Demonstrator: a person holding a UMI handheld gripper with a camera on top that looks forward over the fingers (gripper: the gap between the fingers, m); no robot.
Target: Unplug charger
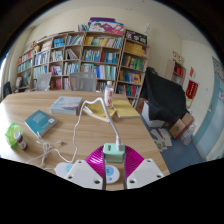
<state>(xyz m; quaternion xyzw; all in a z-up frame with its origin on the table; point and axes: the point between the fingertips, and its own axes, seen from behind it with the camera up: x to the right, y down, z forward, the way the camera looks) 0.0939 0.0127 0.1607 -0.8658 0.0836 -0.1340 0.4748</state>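
Observation:
A pale green charger block [113,151] stands upright between my fingers on the wooden table [150,140]. A white cable [108,112] rises from its top and runs away across the table. My gripper [113,153] has its magenta pads [97,158] against both sides of the charger, shut on it. A round white-and-blue piece [111,173] sits just below the charger between the fingers. Whatever the charger plugs into is hidden under it.
More white cable [60,150] loops on the table to the left. A teal book [40,123], a green object [15,136], a grey book [67,103] and a yellow box [124,109] lie beyond. Bookshelves [90,55] and a black chair [160,95] stand behind.

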